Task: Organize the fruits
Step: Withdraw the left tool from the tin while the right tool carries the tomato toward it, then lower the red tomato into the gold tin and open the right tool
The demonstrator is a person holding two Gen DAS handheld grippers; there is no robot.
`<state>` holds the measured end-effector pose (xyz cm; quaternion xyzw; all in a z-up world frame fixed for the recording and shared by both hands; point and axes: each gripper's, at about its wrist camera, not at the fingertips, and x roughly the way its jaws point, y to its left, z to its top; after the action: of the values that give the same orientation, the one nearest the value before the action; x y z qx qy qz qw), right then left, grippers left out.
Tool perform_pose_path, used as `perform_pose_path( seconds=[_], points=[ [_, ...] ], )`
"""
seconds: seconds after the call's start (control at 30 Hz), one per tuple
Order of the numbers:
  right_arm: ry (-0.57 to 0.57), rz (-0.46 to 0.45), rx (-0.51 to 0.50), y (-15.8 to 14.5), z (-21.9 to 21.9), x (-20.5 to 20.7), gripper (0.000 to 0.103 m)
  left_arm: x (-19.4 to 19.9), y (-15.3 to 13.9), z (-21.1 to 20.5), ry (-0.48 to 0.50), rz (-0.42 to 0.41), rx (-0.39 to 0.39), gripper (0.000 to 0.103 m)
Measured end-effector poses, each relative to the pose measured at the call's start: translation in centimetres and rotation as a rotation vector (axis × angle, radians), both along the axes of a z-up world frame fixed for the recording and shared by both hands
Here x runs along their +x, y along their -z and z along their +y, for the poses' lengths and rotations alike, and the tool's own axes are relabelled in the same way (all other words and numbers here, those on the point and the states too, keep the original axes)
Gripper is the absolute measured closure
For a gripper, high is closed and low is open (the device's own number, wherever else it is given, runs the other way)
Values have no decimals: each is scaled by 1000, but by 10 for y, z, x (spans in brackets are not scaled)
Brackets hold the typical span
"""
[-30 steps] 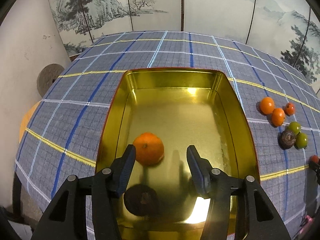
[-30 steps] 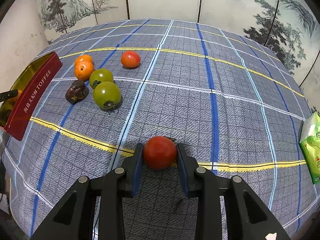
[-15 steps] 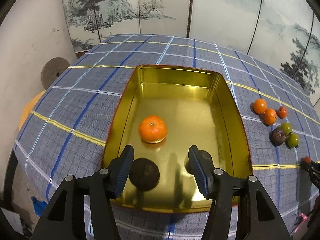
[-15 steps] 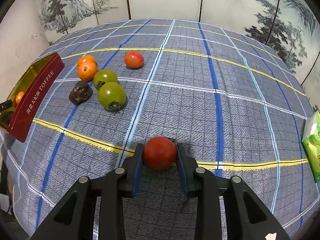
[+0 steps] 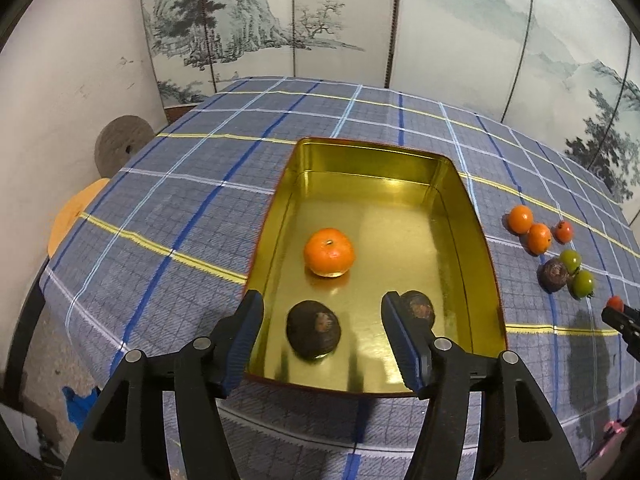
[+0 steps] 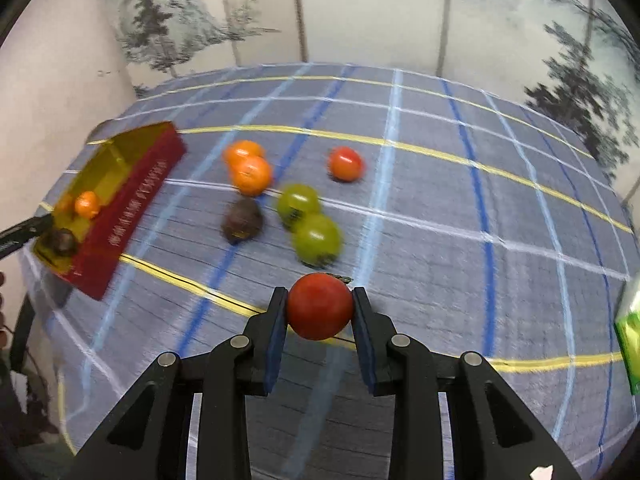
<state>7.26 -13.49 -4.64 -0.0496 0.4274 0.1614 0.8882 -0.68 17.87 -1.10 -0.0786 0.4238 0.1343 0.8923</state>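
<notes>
A gold tin tray (image 5: 452,200) with red outer walls lies on the plaid cloth; it shows at the left of the right wrist view (image 6: 132,204). It holds an orange mandarin (image 5: 329,252) and two dark brown fruits (image 5: 313,329) (image 5: 418,307). My left gripper (image 5: 322,316) is open and empty above the tray's near end. My right gripper (image 6: 320,308) is shut on a red tomato (image 6: 320,306), lifted above the cloth. Loose on the cloth are two mandarins (image 6: 250,170), a small red tomato (image 6: 346,164), two green fruits (image 6: 316,238) and a dark fruit (image 6: 242,220).
A green packet (image 6: 630,340) lies at the table's right edge. A painted folding screen (image 5: 360,20) stands behind the table. A wall, a round grey disc (image 5: 120,150) and an orange stool (image 5: 74,212) are off the table's left edge.
My left gripper has drawn back and up from the tray, so both dark fruits now show. My right gripper has lifted the red tomato and swung toward the fruit cluster; its view is blurred.
</notes>
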Motion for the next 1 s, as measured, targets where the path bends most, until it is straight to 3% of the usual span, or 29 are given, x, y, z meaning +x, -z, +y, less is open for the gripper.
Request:
perform_pose_path(
  seconds=[0.57,0.77,1.0],
  points=[
    [-429,-12,28,-30,170,-19,74,-30,-8,45,-119,-13,-10,41],
    [-513,8,-6,-21,216,-23,74,-39,-5,65,-172,-5,-21,41],
    [-534,38,-40,-8,239,-19,74,-45,0,79,-205,3,-33,41]
  ],
)
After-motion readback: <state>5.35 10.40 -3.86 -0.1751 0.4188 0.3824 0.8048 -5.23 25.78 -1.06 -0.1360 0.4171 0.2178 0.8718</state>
